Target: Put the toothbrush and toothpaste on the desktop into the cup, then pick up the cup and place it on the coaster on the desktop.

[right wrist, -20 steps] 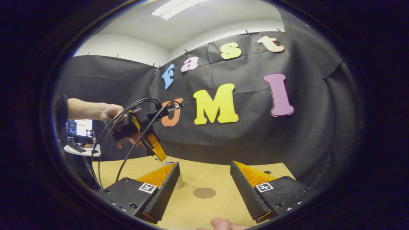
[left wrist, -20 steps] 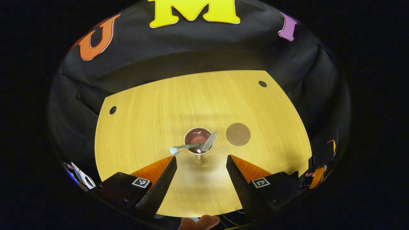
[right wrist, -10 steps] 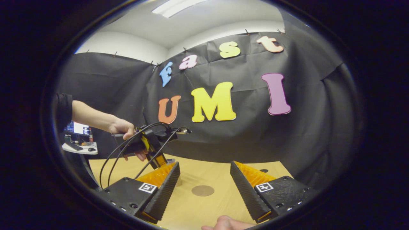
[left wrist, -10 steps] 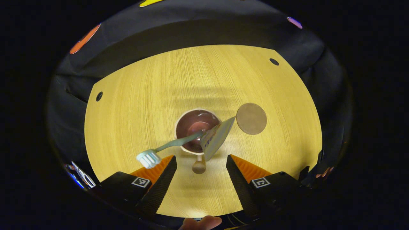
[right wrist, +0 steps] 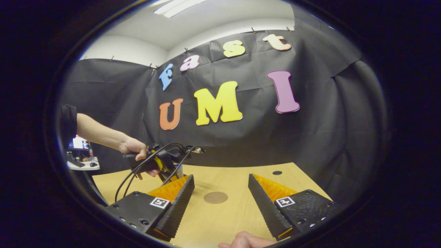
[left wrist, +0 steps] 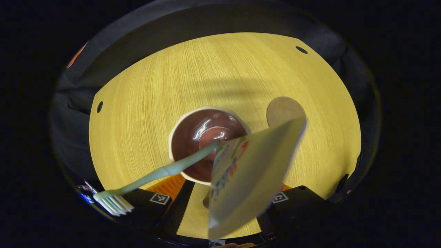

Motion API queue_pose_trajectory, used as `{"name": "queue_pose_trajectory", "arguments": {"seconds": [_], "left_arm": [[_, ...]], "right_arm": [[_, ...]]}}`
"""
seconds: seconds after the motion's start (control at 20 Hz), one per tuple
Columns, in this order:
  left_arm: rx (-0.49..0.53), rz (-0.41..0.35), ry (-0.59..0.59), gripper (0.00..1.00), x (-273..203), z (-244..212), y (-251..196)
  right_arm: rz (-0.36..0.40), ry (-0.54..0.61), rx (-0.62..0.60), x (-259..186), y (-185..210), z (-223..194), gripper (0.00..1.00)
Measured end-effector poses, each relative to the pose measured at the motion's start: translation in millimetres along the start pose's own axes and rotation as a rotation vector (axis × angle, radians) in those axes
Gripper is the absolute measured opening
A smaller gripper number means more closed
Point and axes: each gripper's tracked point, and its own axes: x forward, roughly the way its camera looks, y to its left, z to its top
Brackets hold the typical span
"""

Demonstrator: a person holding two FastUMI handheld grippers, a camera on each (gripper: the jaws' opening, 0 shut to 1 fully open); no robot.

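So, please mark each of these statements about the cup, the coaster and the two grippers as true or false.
1. The toothbrush stands in the cup. True.
2. The toothpaste lies flat on the desktop. False: it leans out of the cup.
3. The cup already sits on the coaster. False: it stands beside the coaster, on bare wood.
4. The right gripper holds nothing. True: its fingers are apart over the desktop.
5. The left gripper is shut on the cup. False: its fingers stand apart, on either side below the cup.
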Motion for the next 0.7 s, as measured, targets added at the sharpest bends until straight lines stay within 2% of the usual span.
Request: {"name": "queue_pose_trajectory", "arguments": {"seconds": [0.1, 0.15, 0.25, 0.45, 0.7], "left_arm": [[-0.062, -0.012, 0.024, 0.75, 12, 1, 1], [-0.076, -0.010, 0.007, 0.39, 8, 8, 2], [-0.123, 0.039, -0.017, 0.36, 20, 18, 5], [-0.148, 0.032, -0.018, 0.32, 24, 36, -3], [-0.193, 0.037, -0.039, 0.32, 4, 79, -8]], "right_arm": [[-0.033, 0.022, 0.038, -3, -2, -13, 0.96], [-0.046, 0.036, 0.064, -5, -3, -21, 0.95], [-0.108, 0.062, 0.095, -8, -16, -38, 0.92], [-0.170, 0.050, 0.087, -16, -30, -37, 0.95], [-0.195, 0.039, 0.082, -21, -37, -35, 0.95]]}}
